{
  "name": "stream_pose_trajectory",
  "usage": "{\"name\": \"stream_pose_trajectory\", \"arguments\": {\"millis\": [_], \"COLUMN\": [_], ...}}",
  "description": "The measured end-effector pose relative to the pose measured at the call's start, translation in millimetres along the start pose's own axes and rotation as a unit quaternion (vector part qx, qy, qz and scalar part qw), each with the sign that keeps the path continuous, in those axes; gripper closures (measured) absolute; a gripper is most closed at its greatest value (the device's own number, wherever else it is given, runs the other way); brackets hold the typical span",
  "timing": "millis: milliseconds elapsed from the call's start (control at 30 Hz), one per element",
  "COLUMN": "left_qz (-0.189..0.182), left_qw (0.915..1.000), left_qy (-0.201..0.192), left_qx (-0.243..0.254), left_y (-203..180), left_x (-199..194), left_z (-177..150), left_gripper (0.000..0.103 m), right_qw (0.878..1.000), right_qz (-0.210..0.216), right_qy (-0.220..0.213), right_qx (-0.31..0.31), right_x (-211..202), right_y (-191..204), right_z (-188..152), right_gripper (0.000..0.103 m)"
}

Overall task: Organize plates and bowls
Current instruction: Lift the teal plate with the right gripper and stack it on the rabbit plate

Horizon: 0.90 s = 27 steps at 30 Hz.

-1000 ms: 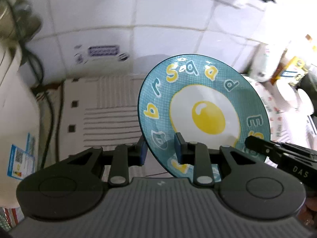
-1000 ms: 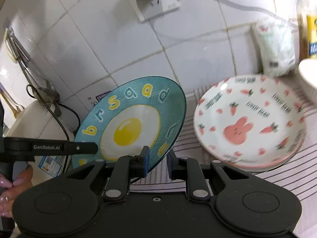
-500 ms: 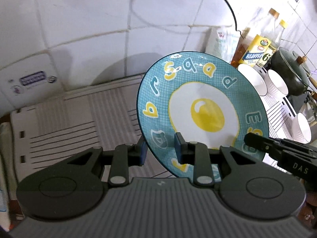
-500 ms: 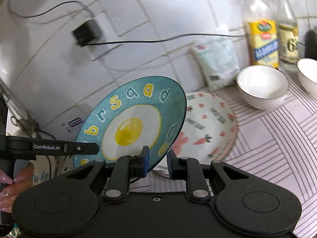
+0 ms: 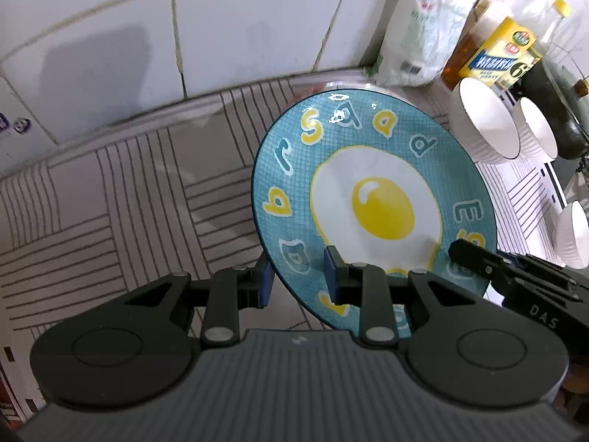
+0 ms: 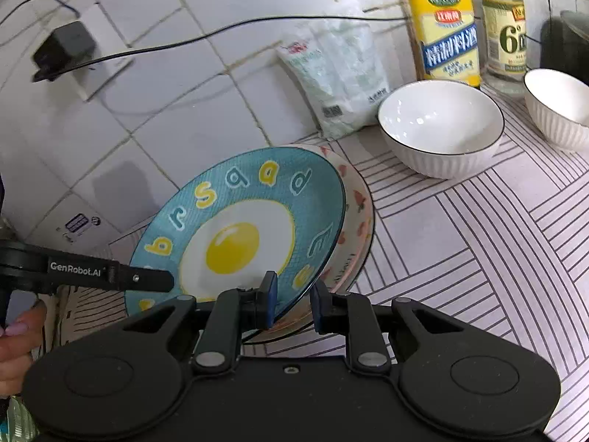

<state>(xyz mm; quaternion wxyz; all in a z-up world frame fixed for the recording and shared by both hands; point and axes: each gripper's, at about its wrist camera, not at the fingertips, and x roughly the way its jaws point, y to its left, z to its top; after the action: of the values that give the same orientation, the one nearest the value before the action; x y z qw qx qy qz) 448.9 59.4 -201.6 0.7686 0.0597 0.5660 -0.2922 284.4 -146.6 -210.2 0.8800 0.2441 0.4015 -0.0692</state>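
Note:
A teal plate with a fried-egg picture and yellow letters [image 5: 371, 199] [image 6: 235, 228] is held tilted by both grippers. My left gripper [image 5: 298, 280] is shut on its near left rim. My right gripper [image 6: 292, 300] is shut on its near right rim. The plate hangs just over a white and pink carrot-pattern plate [image 6: 359, 221] that lies on the striped mat; whether they touch I cannot tell. White ribbed bowls [image 6: 441, 129] [image 6: 559, 107] stand to the right; they also show in the left wrist view [image 5: 486, 125] [image 5: 537, 132].
The striped mat [image 6: 478, 243] covers the counter before a white tiled wall [image 5: 110, 37]. A plastic bag [image 6: 335, 73] and two bottles [image 6: 443, 25] [image 6: 502, 25] stand at the wall. A dark pot [image 5: 552, 103] sits far right. A charger [image 6: 62, 49] with a cable is plugged in at left.
Both grippers have carried the teal plate to the right and down, from beside the carrot-pattern plate to just over it. The bowls and bottles have come closer.

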Motion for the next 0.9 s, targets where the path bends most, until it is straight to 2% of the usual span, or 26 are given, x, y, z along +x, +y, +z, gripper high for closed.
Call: {"name": "stream_pose_trajectory", "arguments": {"millis": [200,367,433,600,700,800,900], "left_qz": [0.006,0.011,0.015,0.015,0.018,0.028,0.032], "left_qw": [0.9997,0.9991,0.9989,0.9974,0.9972,0.9971,0.9972], "left_qy": [0.023,0.041,0.044,0.068,0.073,0.070,0.068], "left_qx": [0.001,0.001,0.002,-0.019,-0.009,-0.002,0.000], "left_y": [-2.7,-6.4,-7.4,-3.6,-8.3,-13.3,-15.2], "left_x": [5.7,9.2,9.2,16.3,17.3,15.6,12.4], "left_z": [9.3,13.5,14.8,14.9,12.6,12.6,10.8], "left_gripper": [0.075,0.074,0.073,0.074,0.076,0.076,0.079], "right_qw": [0.999,0.996,0.993,0.985,0.976,0.974,0.976], "right_qz": [-0.026,-0.077,-0.099,-0.143,-0.186,-0.198,-0.192], "right_qy": [0.021,0.042,0.054,0.071,0.086,0.081,0.065], "right_qx": [-0.004,-0.019,-0.038,-0.068,-0.076,-0.075,-0.082], "right_x": [9.1,14.5,16.4,19.7,23.2,23.5,22.4], "right_y": [2.5,18.9,28.8,40.8,47.0,47.8,45.5], "right_z": [11.7,20.0,23.1,24.4,22.2,19.2,15.4], "right_gripper": [0.079,0.074,0.069,0.068,0.067,0.067,0.067]}}
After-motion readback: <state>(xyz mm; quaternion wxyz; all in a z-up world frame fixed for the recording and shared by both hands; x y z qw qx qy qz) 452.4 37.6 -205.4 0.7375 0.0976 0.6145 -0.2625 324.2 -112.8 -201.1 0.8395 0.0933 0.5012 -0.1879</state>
